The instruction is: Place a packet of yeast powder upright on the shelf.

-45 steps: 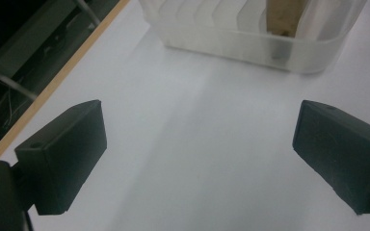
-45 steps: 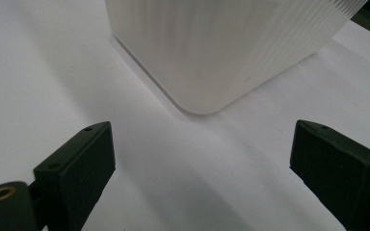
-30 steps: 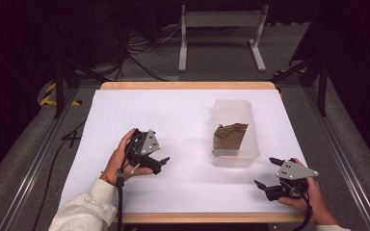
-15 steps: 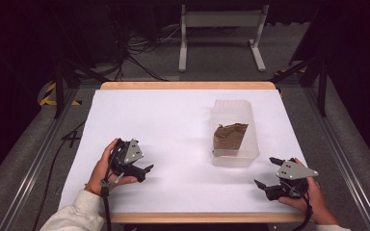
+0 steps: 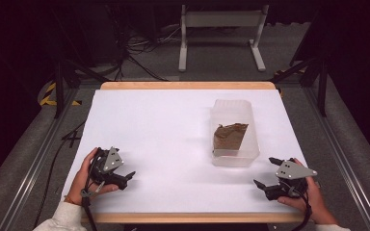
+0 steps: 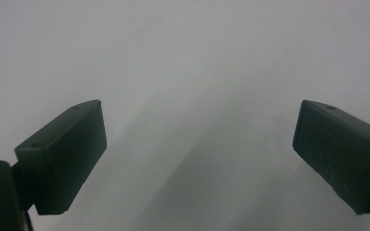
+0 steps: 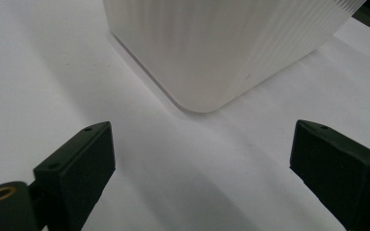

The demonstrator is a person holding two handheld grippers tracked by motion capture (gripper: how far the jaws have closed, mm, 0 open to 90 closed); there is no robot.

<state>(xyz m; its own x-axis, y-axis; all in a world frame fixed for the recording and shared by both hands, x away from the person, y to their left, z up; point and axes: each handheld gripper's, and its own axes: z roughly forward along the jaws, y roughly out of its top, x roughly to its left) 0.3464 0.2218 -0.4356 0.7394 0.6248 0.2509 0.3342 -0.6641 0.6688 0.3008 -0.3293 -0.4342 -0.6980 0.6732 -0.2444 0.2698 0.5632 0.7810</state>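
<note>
A translucent plastic container (image 5: 250, 144) stands right of the table's middle, with a crumpled brown paper piece (image 5: 228, 136) inside it. My left gripper (image 5: 126, 179) rests low near the front left of the white table, held by a hand. In the left gripper view its jaws stand wide apart over bare white surface, so my left gripper (image 6: 197, 159) is open and holds nothing. My right gripper (image 5: 265, 172) sits near the front right, just in front of the container. My right gripper (image 7: 200, 168) is open too, facing a rounded corner of the container (image 7: 212, 48) a short way off.
The white table (image 5: 173, 125) has a wooden edge at the front and back. Dark floor with cables and a grey metal stand (image 5: 221, 29) lies beyond the far edge. Metal rails run along both sides.
My left gripper has drawn back toward the front left corner of the table. The right gripper and the container have stayed put.
</note>
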